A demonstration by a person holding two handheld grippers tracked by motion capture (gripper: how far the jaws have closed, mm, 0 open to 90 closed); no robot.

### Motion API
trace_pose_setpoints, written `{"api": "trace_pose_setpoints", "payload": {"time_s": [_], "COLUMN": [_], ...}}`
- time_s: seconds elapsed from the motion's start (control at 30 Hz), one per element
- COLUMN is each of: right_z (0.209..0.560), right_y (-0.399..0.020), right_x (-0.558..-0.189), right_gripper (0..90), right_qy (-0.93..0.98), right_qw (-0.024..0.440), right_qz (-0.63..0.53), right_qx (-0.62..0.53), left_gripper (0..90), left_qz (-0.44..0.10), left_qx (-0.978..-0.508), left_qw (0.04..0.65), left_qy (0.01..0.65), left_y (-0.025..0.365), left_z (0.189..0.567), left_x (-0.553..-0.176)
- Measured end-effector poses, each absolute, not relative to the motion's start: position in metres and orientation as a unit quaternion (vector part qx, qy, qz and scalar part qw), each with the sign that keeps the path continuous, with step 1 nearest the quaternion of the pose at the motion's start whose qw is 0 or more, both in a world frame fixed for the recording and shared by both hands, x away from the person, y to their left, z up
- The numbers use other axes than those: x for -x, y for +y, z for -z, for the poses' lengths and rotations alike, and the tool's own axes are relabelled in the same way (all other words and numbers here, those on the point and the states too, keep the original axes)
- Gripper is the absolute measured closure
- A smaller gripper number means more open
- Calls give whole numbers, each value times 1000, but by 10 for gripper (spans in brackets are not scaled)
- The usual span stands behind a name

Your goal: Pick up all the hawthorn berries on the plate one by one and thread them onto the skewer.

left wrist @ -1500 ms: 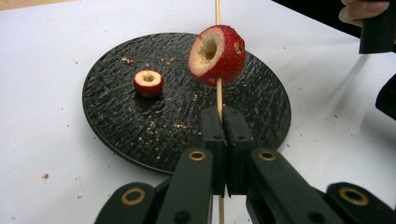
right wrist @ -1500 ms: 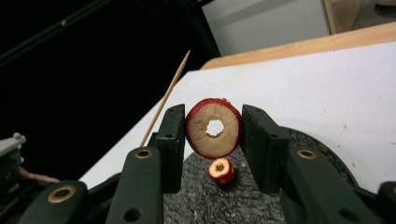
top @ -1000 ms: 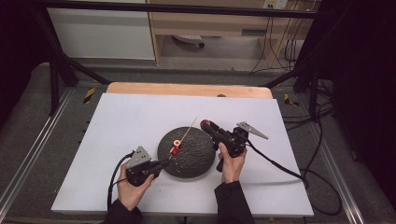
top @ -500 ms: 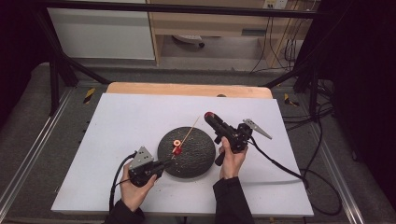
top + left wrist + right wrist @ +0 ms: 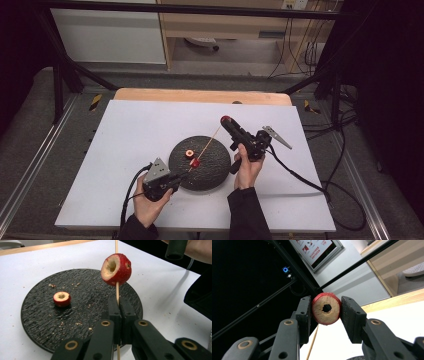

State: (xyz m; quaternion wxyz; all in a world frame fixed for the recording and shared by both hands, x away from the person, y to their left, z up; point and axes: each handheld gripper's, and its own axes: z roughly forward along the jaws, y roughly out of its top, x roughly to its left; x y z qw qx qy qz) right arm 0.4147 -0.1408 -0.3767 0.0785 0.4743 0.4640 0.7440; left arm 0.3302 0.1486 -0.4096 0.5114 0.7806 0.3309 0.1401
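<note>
Skewer is standing clamped in my left tongs, jaws closed tight on the thin wooden stick low on its shaft. One cored red fruit is sitting threaded on it just above the jaws, hollow side turned toward the left gripper view's camera. From the high view the skewer is slanting up and away from my left tongs, over the black round plate, toward my right tongs.

My right tongs are gripping a second cored fruit piece between the pads, its bored hole facing the right gripper view's camera, red skin touching both jaws. The skewer's far end is showing just below that piece, apart from it; I am holding the piece raised near the tip, not yet on the stick.

A third fruit piece is lying on the plate, cut face up, with crumbs scattered around it. The plate is resting on the white counter.
</note>
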Motion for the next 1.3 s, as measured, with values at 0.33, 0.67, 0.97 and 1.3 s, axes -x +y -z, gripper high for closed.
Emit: {"api": "trace_pose_setpoints", "payload": {"time_s": [0.33,0.67,0.97,1.3], "right_z": [377,379,382,380], "right_y": [-140,-138,-136,-138], "right_x": [-415,-414,-412,-409], "right_gripper": [618,619,620,620], "right_qy": [461,463,471,476], "right_qw": [79,75,68,71], "right_qz": [-747,-748,-745,-744], "right_qx": [-473,-470,-468,-464], "left_gripper": [885,885,885,885], "left_qz": [-140,-144,-148,-145], "left_qx": [-781,-777,-773,-773], "left_qw": [514,515,517,517], "left_qy": [327,333,337,337], "left_y": [145,138,131,125], "left_z": [408,405,398,396], "left_x": [-330,-332,-337,-343]}}
